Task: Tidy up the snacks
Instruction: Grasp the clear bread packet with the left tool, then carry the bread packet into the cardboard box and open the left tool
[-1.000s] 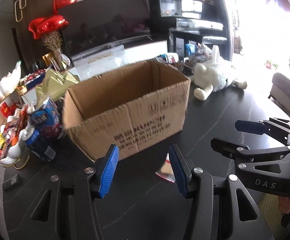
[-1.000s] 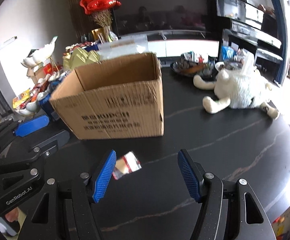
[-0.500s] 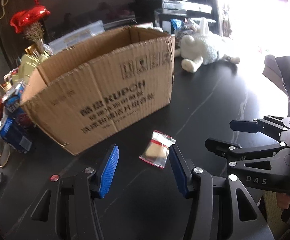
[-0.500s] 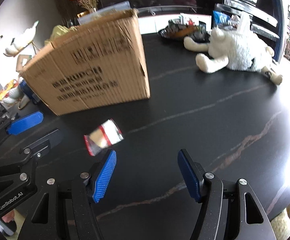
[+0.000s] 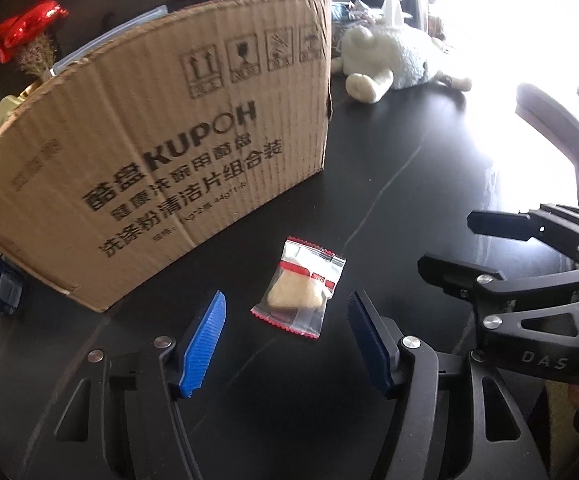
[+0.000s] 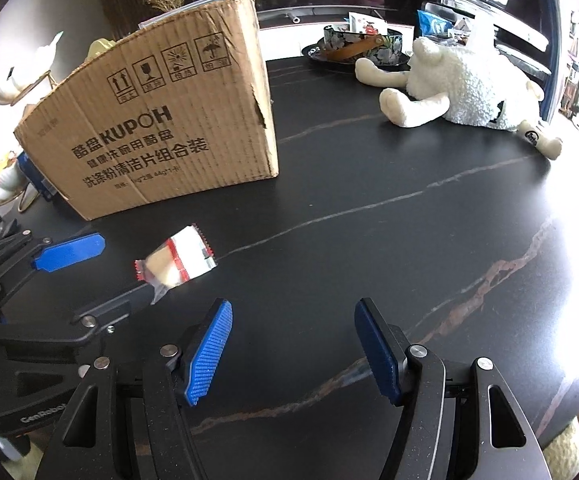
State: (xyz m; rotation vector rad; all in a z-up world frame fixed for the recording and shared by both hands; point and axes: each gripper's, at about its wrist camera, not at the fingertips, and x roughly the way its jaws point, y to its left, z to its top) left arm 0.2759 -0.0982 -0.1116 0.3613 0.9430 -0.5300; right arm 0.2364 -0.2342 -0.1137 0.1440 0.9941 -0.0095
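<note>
Since the earlier frame both wrist views have dropped toward the black veined stone worktop [image 6: 389, 208]; the brown corrugated cardboard box with printed black lettering [image 5: 161, 168] now fills the left view, its inside out of sight, and the packet sits lower in frame, between the left pads.

White woolly plush toy [image 6: 469, 92] lies well apart, toward the far right edge of the worktop; no risk there.

Left claw [image 5: 287, 338]: jaws opening, half-wide, straddling the small clear snack packet with red crimped ends and a pale biscuit inside [image 5: 301, 288]; pads not touching it. The packet lies flat on the worktop just in front of the box's near wall.

Right claw [image 6: 293, 350]: half-wide, empty, beside the left one.

Risks:
- flat slick film: pads could skate over or push it along instead of pinching
- closing hard may crush the biscuit
- the claws are close together, they could knock
- the box's near wall is tall, so the packet could clip its rim on the lift
</note>
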